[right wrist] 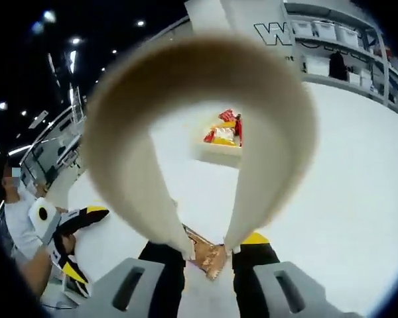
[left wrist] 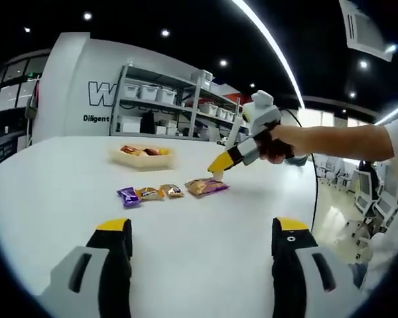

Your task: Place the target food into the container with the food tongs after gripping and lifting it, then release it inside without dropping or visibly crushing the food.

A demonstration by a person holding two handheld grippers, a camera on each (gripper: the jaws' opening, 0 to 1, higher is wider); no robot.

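My right gripper [right wrist: 207, 246] is shut on a pair of beige food tongs [right wrist: 129, 159], whose loop arches up across the right gripper view. The tong tips pinch an orange snack packet [right wrist: 209, 257] lying on the white table. In the left gripper view the same right gripper [left wrist: 242, 154] reaches in from the right, and the tongs [left wrist: 217, 173] touch the orange packet [left wrist: 207, 187]. A shallow beige container [left wrist: 142, 159] holding packets sits farther back; it also appears in the right gripper view [right wrist: 215, 154]. My left gripper [left wrist: 202, 228] is open and holds nothing, low over the near table.
Three small packets lie in a row left of the orange one: purple [left wrist: 128, 196], yellow [left wrist: 149, 193], brown [left wrist: 172, 191]. A person's arm [left wrist: 338, 140] holds the right gripper. The left gripper [right wrist: 73, 232] shows at the left of the right gripper view. Shelves with bins [left wrist: 166, 99] stand behind the table.
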